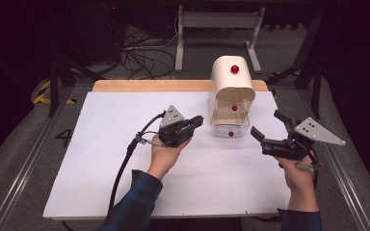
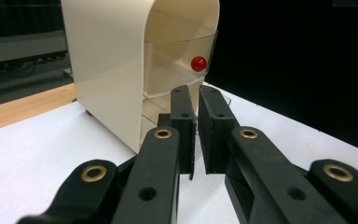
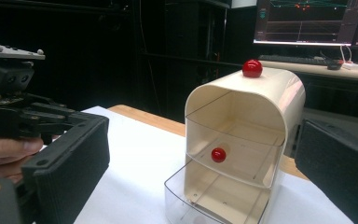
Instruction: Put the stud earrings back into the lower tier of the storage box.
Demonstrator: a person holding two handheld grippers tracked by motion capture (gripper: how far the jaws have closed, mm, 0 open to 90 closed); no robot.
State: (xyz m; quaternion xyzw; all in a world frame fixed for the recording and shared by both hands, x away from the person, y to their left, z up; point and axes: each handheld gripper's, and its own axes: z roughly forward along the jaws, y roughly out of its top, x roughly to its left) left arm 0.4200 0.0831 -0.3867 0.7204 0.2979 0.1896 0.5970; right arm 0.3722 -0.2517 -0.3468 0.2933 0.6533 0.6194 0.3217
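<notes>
- High view: your left gripper (image 1: 198, 120) sits just left of the small drawer cabinet (image 1: 232, 79), fingers shut on nothing, tips aimed at its lower front. Your right gripper (image 1: 269, 126) hangs off to the cabinet's right, fingers spread wide, empty. The cabinet stands at the back centre of the white counter (image 1: 101, 159): cream shell, red knob on top (image 1: 234, 69), upper drawer pushed in, bottom drawer (image 1: 229, 129) pulled out toward you with its red knob (image 1: 231, 134) at the front.
- Left gripper view: fingers (image 2: 182, 126) nearly touching each other, only a thin slit between, gripping nothing. The cabinet's side wall (image 2: 107, 70) is close ahead; the upper drawer's red knob (image 2: 198, 63) shows past it.
- Right gripper view: fingers (image 3: 70, 154) far apart at the frame edges. Cabinet between them, well apart from both; bottom drawer (image 3: 205, 196) is out, looks empty. Upper drawer knob (image 3: 218, 154) is clear to see.
- Step, my read: bottom drawer is open, neither gripper engaged yet. Next move prob. needs a gripper lined up on a knob, closing on it, then a straight push or pull; steady the shell w/ the other gripper so it doesn't slide.
- Writing: no brand or label readable on the cabinet. A dark mark like a "4" (image 1: 65, 136) is on the floor left of the counter. Monitor (image 3: 307, 21) text too small to read.
</notes>
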